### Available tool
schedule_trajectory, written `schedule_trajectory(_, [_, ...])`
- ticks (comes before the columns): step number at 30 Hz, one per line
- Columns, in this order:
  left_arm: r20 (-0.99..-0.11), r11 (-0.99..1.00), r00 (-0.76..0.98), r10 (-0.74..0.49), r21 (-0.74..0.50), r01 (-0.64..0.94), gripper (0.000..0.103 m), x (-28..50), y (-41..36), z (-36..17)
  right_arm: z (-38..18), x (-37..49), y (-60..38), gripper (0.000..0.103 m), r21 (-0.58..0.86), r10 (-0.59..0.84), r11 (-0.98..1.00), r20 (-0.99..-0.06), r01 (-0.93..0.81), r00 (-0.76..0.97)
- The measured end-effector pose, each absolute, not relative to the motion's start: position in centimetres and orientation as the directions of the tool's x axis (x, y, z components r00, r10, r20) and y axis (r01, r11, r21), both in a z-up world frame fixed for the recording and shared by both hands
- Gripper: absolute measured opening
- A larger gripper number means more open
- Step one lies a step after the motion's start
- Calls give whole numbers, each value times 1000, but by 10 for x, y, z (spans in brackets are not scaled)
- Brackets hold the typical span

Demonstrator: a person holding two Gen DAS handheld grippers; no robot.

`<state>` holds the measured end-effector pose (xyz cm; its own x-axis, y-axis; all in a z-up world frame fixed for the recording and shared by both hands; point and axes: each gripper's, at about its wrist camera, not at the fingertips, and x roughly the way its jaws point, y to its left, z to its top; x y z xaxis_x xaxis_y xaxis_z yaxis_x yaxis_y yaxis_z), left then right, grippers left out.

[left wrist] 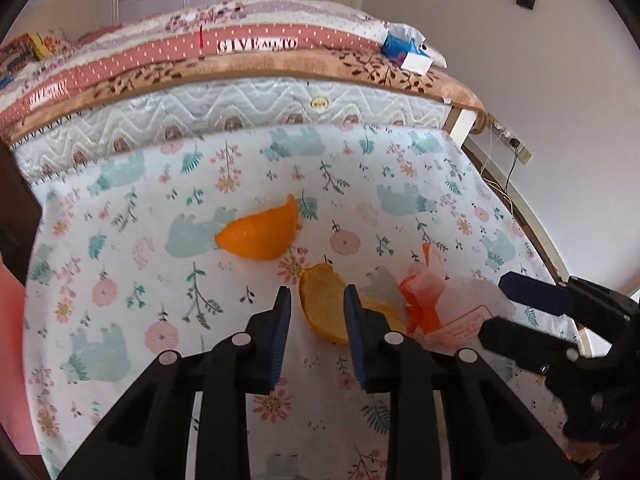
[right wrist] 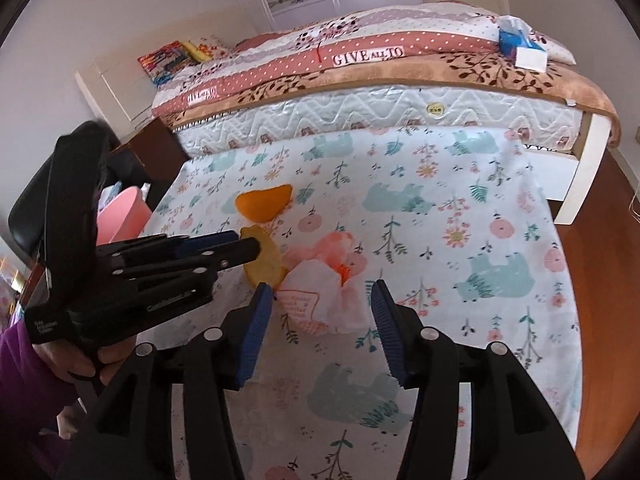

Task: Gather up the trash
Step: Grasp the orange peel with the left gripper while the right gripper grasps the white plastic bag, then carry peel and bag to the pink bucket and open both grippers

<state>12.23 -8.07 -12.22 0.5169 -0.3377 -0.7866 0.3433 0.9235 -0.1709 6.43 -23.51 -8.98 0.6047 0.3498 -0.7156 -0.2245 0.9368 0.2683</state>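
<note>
Right now the left gripper (left wrist: pixel 318 300) is sitting over the paler orange peel (left wrist: pixel 326 308) at the lower middle of the left wrist view, its blue pads (left wrist: pixel 282 320) flanking the peel's upper end; the jaws are partly closed, but whether the pads are actually pressing on the peel I cannot tell. The peel is lying lengthwise, running from between the fingertips down toward the lower right of that frame, so its long axis is roughly in line with the fingers rather than across them (a grip across the narrow width looks like the natural one). The right gripper (right wrist: pixel 320 304) is standing open and holding nothing, with the crumpled white wrapper (right wrist: pixel 316 304) and its orange-pink plastic scrap (right wrist: pixel 340 252) lying between and just beyond its fingertips at the centre of the right wrist view. So each hand is nearer its own piece: left to the peel, right to the wrapper. A second, brighter orange peel (left wrist: pixel 260 236) is lying further off, above centre in the left view, apart from both grippers.

Everything is resting on a soft sheet (left wrist: pixel 120 280) printed with bears and flowers, spread in front of a bed (left wrist: pixel 240 92) piled with quilts. A pink bin (right wrist: pixel 120 216) is showing at the left edge of the right view, beside the sheet
</note>
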Motion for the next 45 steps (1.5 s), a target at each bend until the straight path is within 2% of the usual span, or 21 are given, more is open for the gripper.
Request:
schedule_trajectory(2, [-791, 920, 503, -348, -183, 347, 19, 124, -81, -126, -94, 66, -233, 52, 264, 346, 938, -724, -223, 597])
schedule_trajectory(4, [-791, 919, 504, -347, -180, 351, 6, 123, -82, -127, -98, 67, -233, 52, 266, 344, 939, -730, -218, 591])
schedule_trajectory(5, [-791, 920, 505, -345, -178, 350, 4, 123, -82, -127, -99, 67, -232, 52, 269, 345, 939, -732, -216, 588])
schedule_trajectory(9, [-775, 921, 524, -352, -187, 342, 3, 119, -77, -121, -102, 67, -231, 51, 266, 336, 942, -741, -206, 582])
schedule_trajectory(10, [-772, 922, 531, -350, -184, 340, 3, 117, -76, -119, -103, 67, -231, 42, 268, 336, 942, -740, -203, 582])
schedule_trajectory(16, [-739, 935, 588, -328, -167, 312, 3, 106, -65, -101, -98, 62, -230, 36, 248, 317, 948, -734, -197, 601])
schedule_trajectory(30, [-637, 966, 728, -255, -142, 215, 3, 74, -15, -49, -56, 59, -213, 35, 233, 321, 947, -662, -221, 678])
schedule_trajectory(45, [-592, 990, 806, -20, -123, -66, 3, 39, 98, -24, -25, 71, -96, 35, 240, 483, 867, -619, -436, 620])
